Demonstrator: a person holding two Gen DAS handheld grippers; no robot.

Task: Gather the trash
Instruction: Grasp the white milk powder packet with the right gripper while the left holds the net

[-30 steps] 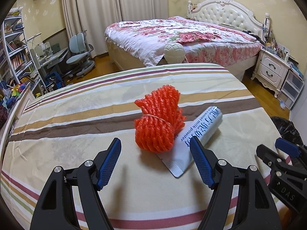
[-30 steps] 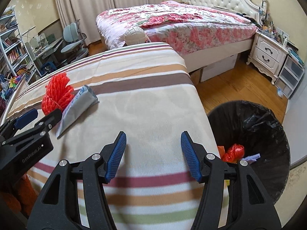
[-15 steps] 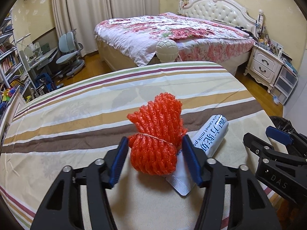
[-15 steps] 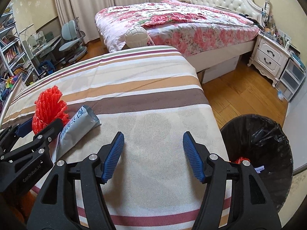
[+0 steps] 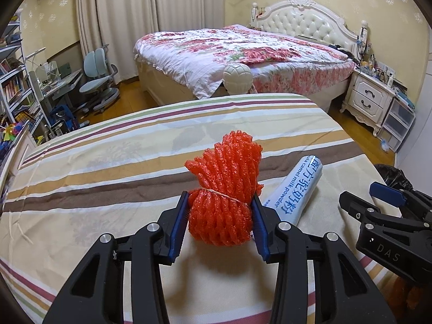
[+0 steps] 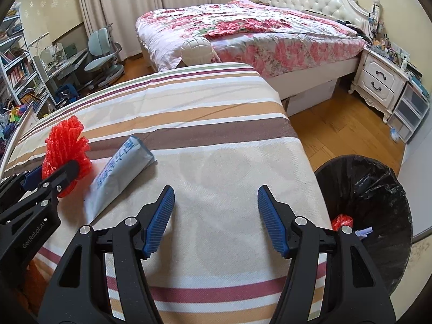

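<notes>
An orange foam net bundle, tied with a string, lies on the striped bedspread. My left gripper has it between its blue pads; the jaws are closing and both pads touch its sides. A silver-blue milk powder packet lies just right of the bundle, partly under it. The right wrist view shows the same bundle and packet at the left. My right gripper hangs open over bare bedspread, nothing between its fingers. A black-lined trash bin with some trash inside stands on the floor at the right.
A second bed with a floral quilt stands beyond, with a white ball at its foot. A white nightstand and plastic drawers are at the right, a desk, chair and bookshelves at the left. Wooden floor lies between.
My left gripper moved forward around the orange net bundle and its jaws narrowed until the pads met its sides. The right gripper stayed nearly still, its jaws a little wider.
</notes>
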